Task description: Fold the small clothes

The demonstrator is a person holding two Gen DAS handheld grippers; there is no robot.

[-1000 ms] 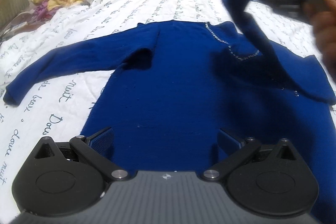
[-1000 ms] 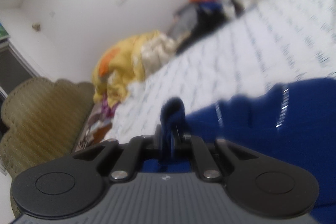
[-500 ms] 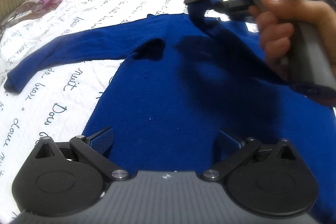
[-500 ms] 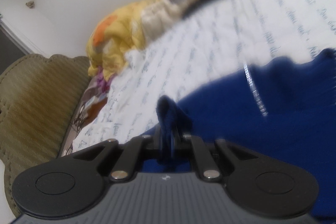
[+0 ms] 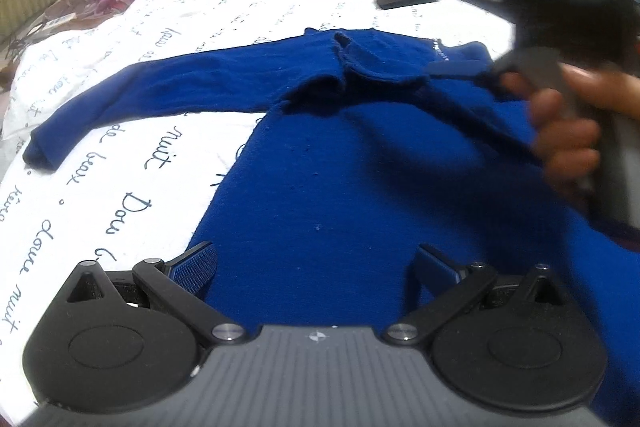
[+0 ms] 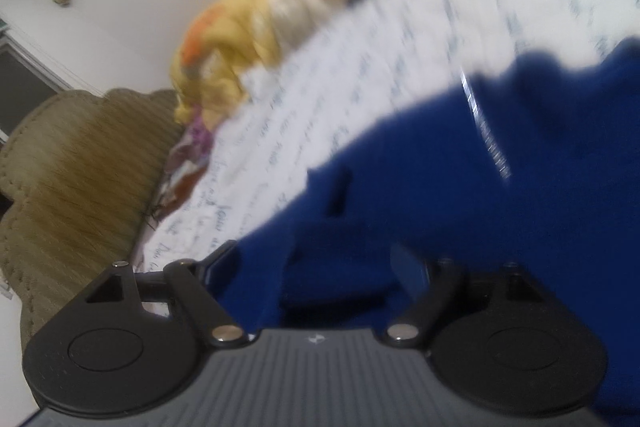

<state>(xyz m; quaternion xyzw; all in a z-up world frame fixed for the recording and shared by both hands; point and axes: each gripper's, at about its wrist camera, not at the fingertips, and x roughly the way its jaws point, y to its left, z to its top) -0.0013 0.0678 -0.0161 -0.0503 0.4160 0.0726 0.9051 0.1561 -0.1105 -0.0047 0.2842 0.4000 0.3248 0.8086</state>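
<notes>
Sweater (image 5: 360, 187) (blue) lies between right gripper's (image 6: 316, 267) opening jaws, unpinched.

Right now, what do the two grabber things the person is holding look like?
The left gripper and the right gripper look the same: a ribbed grey body, two round black discs, black link bars with silver pins, and short fingers with bumpy blue pads. No cables or sleeves show.

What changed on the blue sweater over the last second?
The right tongs brought the sleeve they were pinching down across the dark blue knit sweater; their jaws are now opening, letting it go, and the folded sleeve lies over the chest. The left tongs stayed open over the hem, and the other sleeve stayed stretched out on the white script-printed bedsheet.
</notes>
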